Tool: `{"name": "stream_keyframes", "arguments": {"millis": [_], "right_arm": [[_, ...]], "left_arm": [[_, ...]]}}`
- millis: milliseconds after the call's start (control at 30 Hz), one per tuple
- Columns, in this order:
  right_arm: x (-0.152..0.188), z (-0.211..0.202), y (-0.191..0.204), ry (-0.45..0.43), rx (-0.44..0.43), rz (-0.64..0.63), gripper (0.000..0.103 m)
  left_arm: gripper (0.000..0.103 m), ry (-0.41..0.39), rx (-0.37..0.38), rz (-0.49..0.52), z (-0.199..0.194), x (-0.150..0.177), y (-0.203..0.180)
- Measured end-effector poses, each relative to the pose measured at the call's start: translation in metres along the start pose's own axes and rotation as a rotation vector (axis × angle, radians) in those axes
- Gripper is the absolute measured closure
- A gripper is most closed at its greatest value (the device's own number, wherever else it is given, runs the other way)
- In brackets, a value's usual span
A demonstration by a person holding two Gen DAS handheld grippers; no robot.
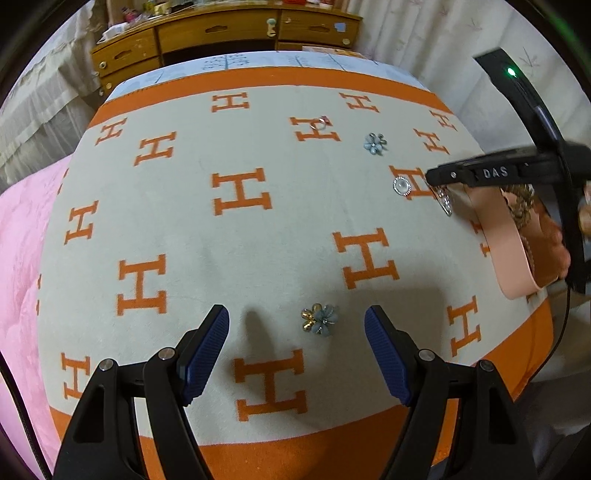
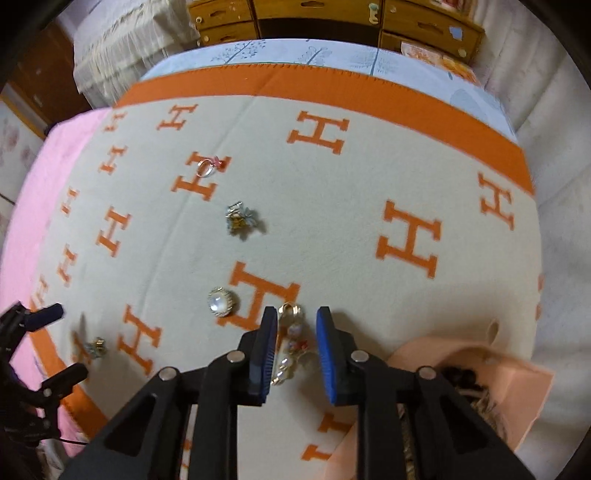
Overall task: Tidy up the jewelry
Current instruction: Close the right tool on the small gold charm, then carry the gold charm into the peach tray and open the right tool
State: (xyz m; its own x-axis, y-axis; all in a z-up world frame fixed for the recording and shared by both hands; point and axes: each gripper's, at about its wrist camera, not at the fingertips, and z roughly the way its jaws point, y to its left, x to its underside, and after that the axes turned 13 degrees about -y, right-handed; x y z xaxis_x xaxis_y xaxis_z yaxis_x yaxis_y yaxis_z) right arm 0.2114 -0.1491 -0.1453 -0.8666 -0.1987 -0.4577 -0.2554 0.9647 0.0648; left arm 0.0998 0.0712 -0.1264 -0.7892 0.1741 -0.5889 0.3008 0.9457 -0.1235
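Jewelry lies on a cream blanket with orange H marks. My left gripper [image 1: 297,328] is open, its jaws either side of a blue and gold flower brooch [image 1: 320,318]. My right gripper [image 2: 295,338] is open, jaws straddling a dangling pearl earring [image 2: 290,345]; it also shows in the left wrist view [image 1: 430,177]. A round pearl brooch [image 2: 221,302] lies just left of it. Farther off lie a blue flower brooch [image 2: 242,218] and a ring [image 2: 207,168]. A peach box [image 2: 461,373] holding jewelry sits at the right.
A pink quilt [image 1: 22,236] lies left of the blanket. A wooden dresser [image 1: 229,33] stands beyond the bed, with curtains on both sides. The left gripper shows in the right wrist view [image 2: 55,339] by the brooch [image 2: 94,347].
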Motion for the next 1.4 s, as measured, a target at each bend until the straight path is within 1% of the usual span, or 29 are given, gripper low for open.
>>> {"name": "stream_keyframes", "arguments": {"millis": [67,133,267,300,333,400,467,533,600,667,700,733,800,933,1067,1133,1233,1300,1400], "right_arm": [[0.001,0.002,0.004,0.019,0.018,-0.037,0.083],[0.004,0.003,0.009,0.029,0.033,-0.079,0.087],[0.009,0.002,0.015,0.04,0.042,-0.125,0.088],[0.01,0.002,0.015,0.041,0.039,-0.129,0.09],[0.01,0.001,0.016,0.043,0.028,-0.131,0.096],[0.008,0.002,0.021,0.039,0.033,-0.152,0.096],[0.008,0.001,0.021,0.037,0.009,-0.135,0.096],[0.007,-0.003,0.018,0.02,-0.014,-0.103,0.096],[0.007,-0.011,0.013,-0.005,-0.036,-0.066,0.096],[0.006,-0.021,0.009,-0.033,-0.048,-0.039,0.096],[0.006,-0.028,0.006,-0.051,-0.058,-0.026,0.096],[0.007,-0.037,0.004,-0.074,-0.075,-0.01,0.096],[0.009,-0.053,-0.002,-0.115,-0.098,0.017,0.096],[0.023,-0.089,-0.016,-0.198,-0.14,0.083,0.096],[0.043,-0.118,-0.04,-0.273,-0.145,0.155,0.096],[0.056,-0.129,-0.056,-0.3,-0.149,0.201,0.096],[0.075,-0.139,-0.077,-0.332,-0.129,0.268,0.096],[0.09,-0.144,-0.091,-0.348,-0.113,0.311,0.096],[0.112,-0.147,-0.111,-0.36,-0.101,0.385,0.096]], "left_arm": [[0.029,0.006,0.004,0.025,0.001,0.002,-0.004],[0.029,0.013,0.008,0.05,0.002,0.004,-0.008],[0.029,0.025,0.011,0.112,0.003,0.009,-0.015],[0.029,0.029,0.009,0.119,0.004,0.009,-0.016],[0.029,0.036,0.01,0.122,0.006,0.009,-0.017],[0.029,0.045,0.008,0.12,0.01,0.008,-0.018],[0.03,0.045,0.003,0.115,0.013,0.006,-0.018],[0.038,0.052,0.004,0.114,0.016,0.004,-0.018],[0.056,0.068,0.012,0.106,0.019,0.004,-0.018],[0.061,0.07,0.006,0.104,0.02,0.003,-0.017],[0.067,0.07,0.005,0.106,0.02,0.002,-0.017],[0.069,0.072,0.005,0.101,0.021,0.001,-0.017],[0.083,0.071,0.007,0.098,0.021,0.0,-0.017],[0.086,0.06,0.008,0.094,0.019,-0.004,-0.018],[0.086,0.039,0.02,0.067,0.009,-0.012,-0.02],[0.086,0.028,0.045,0.051,0.003,-0.017,-0.022],[0.086,0.003,0.084,0.032,-0.01,-0.028,-0.032],[0.086,-0.016,0.116,0.031,-0.018,-0.038,-0.043],[0.086,-0.043,0.186,0.041,-0.027,-0.054,-0.068]]}}
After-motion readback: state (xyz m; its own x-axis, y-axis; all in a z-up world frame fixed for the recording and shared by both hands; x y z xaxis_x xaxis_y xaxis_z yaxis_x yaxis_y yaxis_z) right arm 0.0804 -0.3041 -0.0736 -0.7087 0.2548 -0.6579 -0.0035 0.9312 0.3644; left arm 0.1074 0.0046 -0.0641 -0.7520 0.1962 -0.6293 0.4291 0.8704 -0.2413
